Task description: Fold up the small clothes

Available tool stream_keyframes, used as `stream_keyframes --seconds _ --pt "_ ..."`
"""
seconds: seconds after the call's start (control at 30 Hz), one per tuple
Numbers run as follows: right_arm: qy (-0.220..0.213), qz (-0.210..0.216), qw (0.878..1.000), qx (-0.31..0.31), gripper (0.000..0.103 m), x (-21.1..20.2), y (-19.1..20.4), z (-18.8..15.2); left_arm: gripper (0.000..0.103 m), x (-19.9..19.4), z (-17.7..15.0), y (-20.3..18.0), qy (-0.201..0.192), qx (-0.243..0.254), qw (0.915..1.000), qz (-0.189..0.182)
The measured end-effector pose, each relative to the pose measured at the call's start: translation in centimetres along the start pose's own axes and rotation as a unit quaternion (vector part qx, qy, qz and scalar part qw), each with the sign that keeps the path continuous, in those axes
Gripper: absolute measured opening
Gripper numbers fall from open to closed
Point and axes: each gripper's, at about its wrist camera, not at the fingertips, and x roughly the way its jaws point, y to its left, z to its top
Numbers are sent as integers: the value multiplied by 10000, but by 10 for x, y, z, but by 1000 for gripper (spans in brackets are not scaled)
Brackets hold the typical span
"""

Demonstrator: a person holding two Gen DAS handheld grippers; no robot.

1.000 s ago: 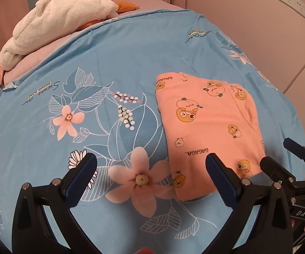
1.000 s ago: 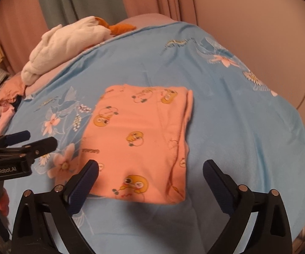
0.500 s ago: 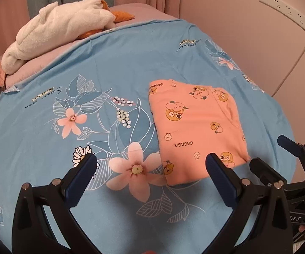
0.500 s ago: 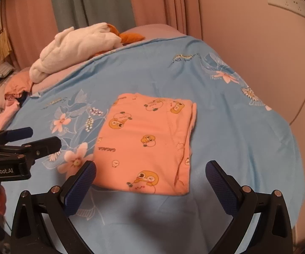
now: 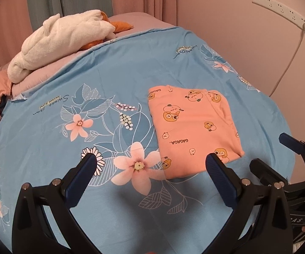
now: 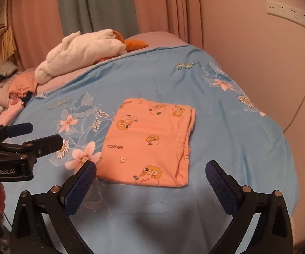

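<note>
My left gripper (image 5: pixel 150 165) is nearest in the left wrist view, jaws spread wide, nothing between them, held above the blue floral sheet (image 5: pixel 110 80). My right gripper (image 6: pixel 150 171) is the same in its own view: jaws wide, empty, over bare sheet at the near edge of the bed. Each gripper shows in the other's view, at the frame's side: the right one (image 5: pixel 279 150) low on the right of the left wrist view, the left one (image 6: pixel 44 135) at the left of the right wrist view, both apart from the cloth.

Just beyond my fingertips lies the folded orange garment (image 6: pixel 150 141), also seen in the left wrist view (image 5: pixel 192 127). It lies flat on the sheet as a tidy rectangle, printed with cartoon ducks and the word GAGAGA. It sits on the right half of the bed, its left edge touching the large printed flowers. Neither gripper touches it.

Farther back, at the sheet's far edge, a white fluffy bundle (image 5: pixel 61 40) rests on pink bedding, with something orange (image 5: pixel 120 24) poking out behind it. Rumpled clothes (image 6: pixel 21 86) at far left. Behind all: curtains (image 6: pixel 110 6), a wall with a white power strip (image 5: pixel 281 10) and a cord hanging from it.
</note>
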Motion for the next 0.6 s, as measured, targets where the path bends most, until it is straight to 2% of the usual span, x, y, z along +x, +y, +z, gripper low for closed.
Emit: stream_keyframes --seconds 0.6 --pt "-147 63 9999 -47 102 -19 5 -1 103 -10 -4 -5 -115 123 9998 130"
